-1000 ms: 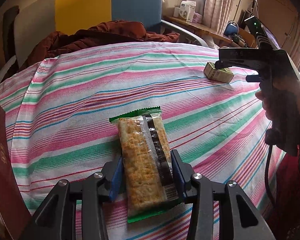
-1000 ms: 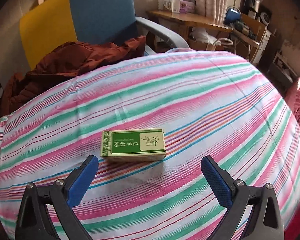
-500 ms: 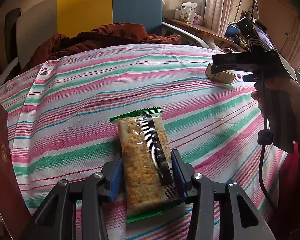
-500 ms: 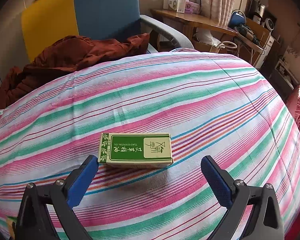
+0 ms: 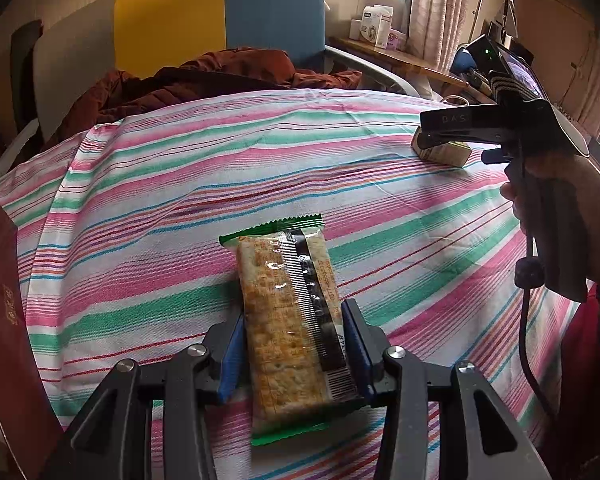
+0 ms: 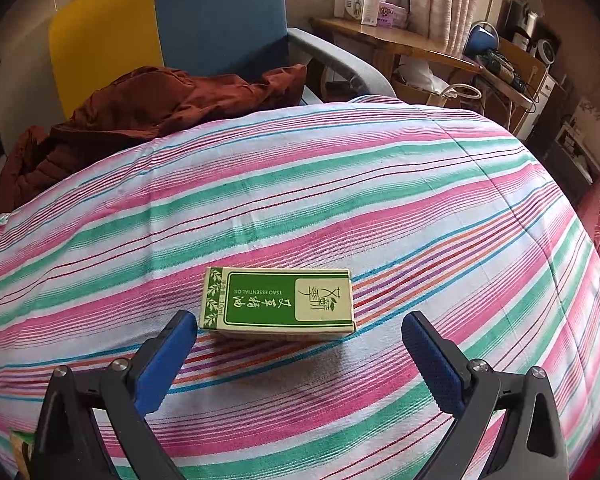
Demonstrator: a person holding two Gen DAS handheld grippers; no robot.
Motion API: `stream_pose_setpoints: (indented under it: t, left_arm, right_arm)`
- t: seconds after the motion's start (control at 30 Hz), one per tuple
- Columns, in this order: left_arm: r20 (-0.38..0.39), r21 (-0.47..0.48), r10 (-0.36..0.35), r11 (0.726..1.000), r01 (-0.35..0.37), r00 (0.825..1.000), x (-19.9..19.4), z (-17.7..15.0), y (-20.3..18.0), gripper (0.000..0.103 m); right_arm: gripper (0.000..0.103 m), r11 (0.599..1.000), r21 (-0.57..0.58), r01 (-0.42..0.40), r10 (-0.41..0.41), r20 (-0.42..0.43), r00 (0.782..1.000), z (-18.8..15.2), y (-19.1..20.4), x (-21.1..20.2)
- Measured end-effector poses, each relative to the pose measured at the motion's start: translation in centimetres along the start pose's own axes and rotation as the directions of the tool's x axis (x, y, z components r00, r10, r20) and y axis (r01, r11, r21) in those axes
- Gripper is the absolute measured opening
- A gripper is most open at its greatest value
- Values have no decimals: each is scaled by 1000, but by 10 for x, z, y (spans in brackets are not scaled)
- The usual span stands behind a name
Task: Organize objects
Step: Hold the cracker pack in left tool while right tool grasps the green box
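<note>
Right wrist view: the green box point(image 6: 278, 300) lies flat just ahead of the spread right hand-held gripper point(image 6: 300, 336), untouched.

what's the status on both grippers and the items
Left gripper shut on cracker packet. Right gripper open, short of green box. Striped cloth between them bare.

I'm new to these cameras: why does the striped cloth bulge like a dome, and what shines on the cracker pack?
Both views: fisheye lens bends the flat cloth and darkens the corners. Left view: daylight from the window glares off the cracker pack, held in the left claw. Right view: box sharp, soft shadow beneath.
</note>
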State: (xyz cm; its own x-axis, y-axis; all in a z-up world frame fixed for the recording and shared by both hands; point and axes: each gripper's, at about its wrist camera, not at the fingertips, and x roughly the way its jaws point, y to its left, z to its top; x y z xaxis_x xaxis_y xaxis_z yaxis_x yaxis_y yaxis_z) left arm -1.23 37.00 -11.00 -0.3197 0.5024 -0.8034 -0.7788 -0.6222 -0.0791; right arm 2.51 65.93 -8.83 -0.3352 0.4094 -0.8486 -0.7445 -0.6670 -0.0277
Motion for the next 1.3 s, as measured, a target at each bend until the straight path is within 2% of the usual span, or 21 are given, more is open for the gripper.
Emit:
stream_pose_setpoints:
  t: [0.3,0.5,0.6,0.67,0.87,1.13,1.3]
  left_arm:
    - [0,-2,-4,1000,4,1000,1,0,0,46]
    - [1,-2,-3,1000,3,1000,1,0,0,46]
    - [1,-1,-3,1000,3,1000,1,0,1,47]
    - [1,1,0,1000,0,1000,1,0,0,47]
    - [-4,23,11,1000,-10,1000,1,1,-1,46]
    - [-41,8,23,1000,-23,999,-9,1,0,44]
    - [-11,14,53,998,-53,999,-34,0,2,44]
  right_arm:
    - [102,998,53,-32,31,4,999,1,-9,-1]
    - [100,999,44,-25,25,3,1000,3,-6,1]
    - [92,999,25,-25,25,8,1000,4,-4,1]
    - [72,1000,0,-23,23,3,1000,4,0,2]
    - [71,998,-32,-53,53,12,998,5,7,-3]
    - [71,980,-110,-164,170,47,984,2,32,-22]
    - [71,957,-185,-223,237,53,970,-5,51,-31]
